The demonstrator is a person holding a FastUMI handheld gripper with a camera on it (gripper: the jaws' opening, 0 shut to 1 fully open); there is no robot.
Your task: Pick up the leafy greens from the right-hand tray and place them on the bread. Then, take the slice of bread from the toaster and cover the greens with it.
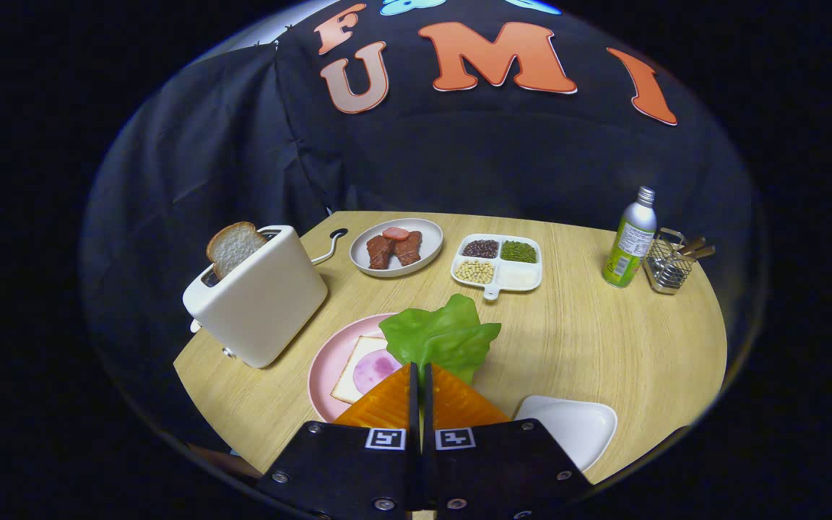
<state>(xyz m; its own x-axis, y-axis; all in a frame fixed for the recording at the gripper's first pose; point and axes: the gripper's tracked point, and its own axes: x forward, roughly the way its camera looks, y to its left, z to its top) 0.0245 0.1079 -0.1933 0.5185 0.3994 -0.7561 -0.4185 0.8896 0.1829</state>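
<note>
My gripper (418, 368) is shut on the leafy greens (441, 336), a bright green leaf that sticks up from between the fingertips. The leaf hangs over the right part of a pink plate (326, 372). On that plate lies a white bread slice (356, 375) with a round pink ham slice (374, 370) on top, partly hidden by my fingers (383, 406). Beyond and to the left stands a white toaster (261, 296) with a slice of bread (232, 247) poking out of its slot. A white tray (578, 426) lies just right of my fingers.
A grey plate with meat pieces (396, 248) and a white divided dish of beans (497, 263) sit at the table's far side. A green bottle (629, 238) and a wire utensil holder (667, 263) stand far right. Bare round wooden table (604, 339) to the right.
</note>
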